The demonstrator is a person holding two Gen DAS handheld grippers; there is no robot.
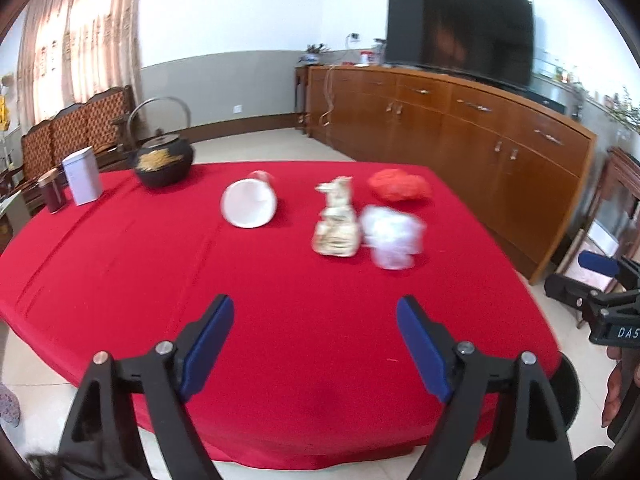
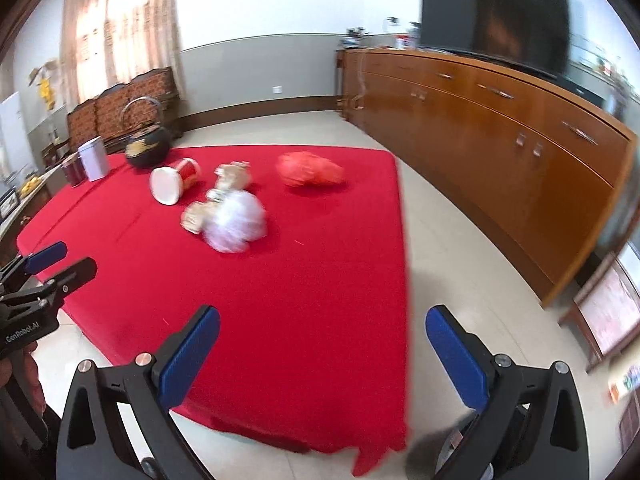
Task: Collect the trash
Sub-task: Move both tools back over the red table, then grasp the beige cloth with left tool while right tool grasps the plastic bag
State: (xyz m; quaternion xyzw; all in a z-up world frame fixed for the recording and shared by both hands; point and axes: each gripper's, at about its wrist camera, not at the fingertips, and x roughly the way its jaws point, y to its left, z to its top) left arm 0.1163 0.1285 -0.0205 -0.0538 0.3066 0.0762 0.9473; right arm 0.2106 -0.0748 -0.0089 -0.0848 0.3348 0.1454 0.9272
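1. A table under a red cloth (image 1: 140,272) fills both wrist views. It stands in a room with a long wooden sideboard (image 1: 460,120) and a dark television (image 1: 460,32) along the far wall.
2. At the table's far left corner sit things that look like keepers, not rubbish: a black iron kettle (image 1: 164,162), a pale tin (image 1: 82,176) and a small dark jar (image 1: 52,192).
3. The trash lies across the far middle of the cloth, well apart from both grippers: a tipped-over white paper cup (image 1: 248,204), a crumpled tan wrapper (image 1: 336,224), a white plastic bag (image 1: 394,236) just beside it, perhaps touching, and a red plastic bag (image 1: 400,186) behind. No bin shows in either view.
4. The left gripper (image 1: 314,344) hovers over the near edge, its blue fingers spread wide with nothing between them.
5. The right gripper (image 2: 322,356) hangs over the near right corner, fingers likewise spread and empty.
6. The step in hand looks like the reach. To do it well, aim each gripper at a separate piece. Come down low over the cloth, since the bags are soft and light. Close on a bunched fold rather than a loose flap, and avoid snagging the cloth.
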